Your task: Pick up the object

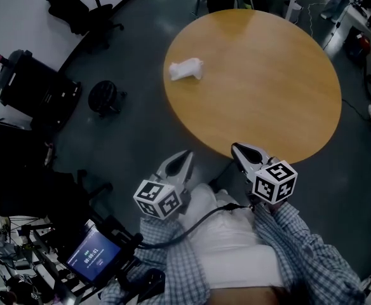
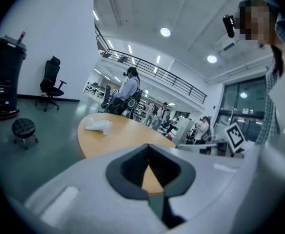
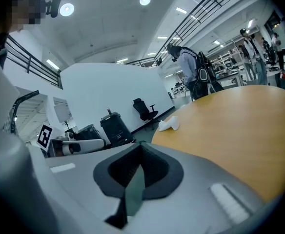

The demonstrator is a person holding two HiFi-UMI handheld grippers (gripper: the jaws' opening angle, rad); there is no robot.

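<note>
A small white crumpled object [image 1: 185, 69] lies on the far left part of a round wooden table [image 1: 268, 88]. Both grippers are held close to the person's body, short of the table's near edge and far from the object. The left gripper [image 1: 187, 154] is shut and holds nothing. The right gripper [image 1: 235, 147] also has its jaws together and empty, its tip just at the table's rim. From the left gripper view the object [image 2: 97, 125] sits well beyond the tip [image 2: 148, 146]. From the right gripper view it [image 3: 169, 125] lies far off to the left of the tip [image 3: 141, 145].
Left of the table stand a black stool [image 1: 104, 97], a black cart [image 1: 33, 84] and an office chair [image 1: 87, 8]. A lit tablet screen [image 1: 93, 254] sits at the lower left. A person [image 2: 128, 89] stands beyond the table's far side.
</note>
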